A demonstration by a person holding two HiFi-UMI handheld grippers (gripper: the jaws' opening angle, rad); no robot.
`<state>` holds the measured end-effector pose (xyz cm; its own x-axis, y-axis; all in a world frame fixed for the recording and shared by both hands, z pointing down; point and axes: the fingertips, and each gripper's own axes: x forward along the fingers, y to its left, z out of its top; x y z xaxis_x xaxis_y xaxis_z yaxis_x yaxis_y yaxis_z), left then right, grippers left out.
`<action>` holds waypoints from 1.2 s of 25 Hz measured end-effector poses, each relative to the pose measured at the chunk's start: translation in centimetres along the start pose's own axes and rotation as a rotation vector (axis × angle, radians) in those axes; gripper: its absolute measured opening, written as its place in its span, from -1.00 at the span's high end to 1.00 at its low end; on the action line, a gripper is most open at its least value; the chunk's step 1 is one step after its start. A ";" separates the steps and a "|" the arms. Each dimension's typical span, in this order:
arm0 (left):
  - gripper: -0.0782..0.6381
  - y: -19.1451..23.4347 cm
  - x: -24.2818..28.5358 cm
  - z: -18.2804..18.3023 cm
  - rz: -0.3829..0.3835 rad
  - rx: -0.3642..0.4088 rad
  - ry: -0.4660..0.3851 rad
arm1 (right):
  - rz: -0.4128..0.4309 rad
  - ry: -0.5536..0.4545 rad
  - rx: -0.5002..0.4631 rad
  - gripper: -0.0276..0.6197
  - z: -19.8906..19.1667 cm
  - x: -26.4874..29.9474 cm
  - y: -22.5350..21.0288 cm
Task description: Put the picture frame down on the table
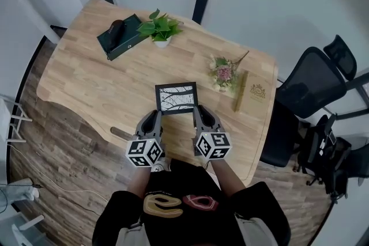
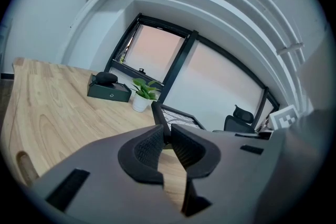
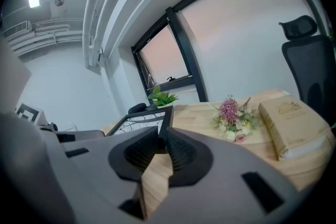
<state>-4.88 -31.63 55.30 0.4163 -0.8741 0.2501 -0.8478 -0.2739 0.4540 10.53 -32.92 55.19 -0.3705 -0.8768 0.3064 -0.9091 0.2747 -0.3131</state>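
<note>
Head view, from the left: a dark green box (image 1: 120,36) and a potted plant (image 1: 160,26) sit at the far side of the wooden table (image 1: 86,78), well apart from the work. Nearer the front edge, the left gripper (image 1: 154,115) pinches the left near corner of the picture frame (image 1: 176,98). In the left gripper view its jaws are nearly together, with only the thin black frame edge (image 2: 157,112) between the ribbed pads. The frame lies almost flat over the table's middle front with its picture facing up, and whether its underside touches the wood I cannot tell. It looks light and rigid, but probably has a glazed front, so it should be fragile to a knock or a twist. The narrow moulding is likely smooth enough to slip, so the two near corners are the sensible hold. The right gripper (image 1: 199,111) mirrors that, its jaws closed to a narrow gap on the frame's right edge (image 3: 167,115) in the right gripper view. Further right, a small flower bunch (image 1: 223,73) and a tan book (image 1: 256,91) lie just beside each other, near the frame but clear of it.
</note>
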 end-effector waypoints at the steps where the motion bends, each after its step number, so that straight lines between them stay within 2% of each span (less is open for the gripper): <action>1: 0.62 0.1 0.1 -0.2 0.003 -0.003 0.004 | -0.002 0.005 0.001 0.73 -0.2 0.1 -0.1; 30: 0.62 2.5 2.6 -5.6 0.059 -0.053 0.137 | -0.038 0.156 -0.003 0.73 -5.3 2.2 -2.8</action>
<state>-4.06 -32.34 61.83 0.4104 -0.8240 0.3905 -0.8552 -0.1991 0.4786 11.19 -33.53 61.53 -0.3612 -0.8145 0.4540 -0.9233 0.2443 -0.2963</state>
